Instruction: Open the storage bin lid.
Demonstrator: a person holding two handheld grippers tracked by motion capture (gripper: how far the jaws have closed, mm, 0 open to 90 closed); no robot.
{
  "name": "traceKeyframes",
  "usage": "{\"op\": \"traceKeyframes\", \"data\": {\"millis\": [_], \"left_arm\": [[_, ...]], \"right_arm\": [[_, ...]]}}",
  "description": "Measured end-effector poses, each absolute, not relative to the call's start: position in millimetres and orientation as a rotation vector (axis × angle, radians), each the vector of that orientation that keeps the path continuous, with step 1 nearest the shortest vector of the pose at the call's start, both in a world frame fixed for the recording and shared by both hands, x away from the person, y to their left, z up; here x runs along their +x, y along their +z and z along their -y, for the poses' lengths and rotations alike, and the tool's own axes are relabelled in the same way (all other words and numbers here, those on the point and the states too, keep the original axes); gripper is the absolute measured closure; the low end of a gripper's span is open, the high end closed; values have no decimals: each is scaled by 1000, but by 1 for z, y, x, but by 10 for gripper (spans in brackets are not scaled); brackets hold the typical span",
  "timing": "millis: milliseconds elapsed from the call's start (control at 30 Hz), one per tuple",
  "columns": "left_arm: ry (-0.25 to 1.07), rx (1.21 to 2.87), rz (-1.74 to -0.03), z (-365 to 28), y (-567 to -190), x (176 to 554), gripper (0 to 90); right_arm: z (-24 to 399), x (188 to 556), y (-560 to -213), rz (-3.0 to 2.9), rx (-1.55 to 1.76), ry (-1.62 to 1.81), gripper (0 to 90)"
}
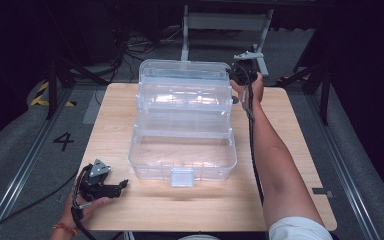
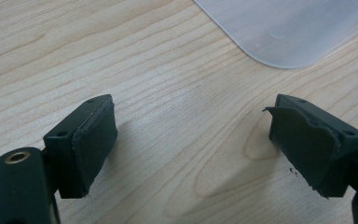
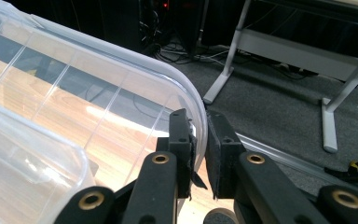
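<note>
A clear plastic tiered box (image 1: 182, 125) stands open on the wooden table (image 1: 300, 165), its lid (image 1: 184, 70) raised at the far side. My right gripper (image 1: 237, 75) is at the lid's far right corner, shut on the lid's rim (image 3: 199, 122), one jaw inside and one outside. My left gripper (image 1: 122, 184) rests low near the table's front left, held in a hand, open with nothing between its pads (image 2: 93, 140). A corner of the box (image 2: 289, 32) lies ahead of it in the left gripper view.
The box has a front latch (image 1: 182, 177). Beyond the table stand a grey metal frame (image 1: 225, 22) and cables (image 1: 125, 47) on a dark floor. A floor rail runs along the table's left side, with a "4" marking (image 1: 63, 141) beside it.
</note>
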State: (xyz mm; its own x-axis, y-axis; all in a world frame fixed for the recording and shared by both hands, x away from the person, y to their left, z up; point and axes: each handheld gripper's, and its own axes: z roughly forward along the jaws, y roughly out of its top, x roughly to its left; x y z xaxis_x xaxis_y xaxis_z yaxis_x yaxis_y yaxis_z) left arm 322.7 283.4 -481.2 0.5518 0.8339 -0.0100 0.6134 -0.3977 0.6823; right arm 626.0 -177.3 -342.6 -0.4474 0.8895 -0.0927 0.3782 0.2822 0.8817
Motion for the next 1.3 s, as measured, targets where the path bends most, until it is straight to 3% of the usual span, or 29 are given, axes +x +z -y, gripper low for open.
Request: {"op": "traceKeyframes", "data": {"millis": [1300], "left_arm": [[447, 2145, -1148, -285, -482, 324, 159]], "right_arm": [[180, 643, -374, -2080, 1221, 1034, 762]]}}
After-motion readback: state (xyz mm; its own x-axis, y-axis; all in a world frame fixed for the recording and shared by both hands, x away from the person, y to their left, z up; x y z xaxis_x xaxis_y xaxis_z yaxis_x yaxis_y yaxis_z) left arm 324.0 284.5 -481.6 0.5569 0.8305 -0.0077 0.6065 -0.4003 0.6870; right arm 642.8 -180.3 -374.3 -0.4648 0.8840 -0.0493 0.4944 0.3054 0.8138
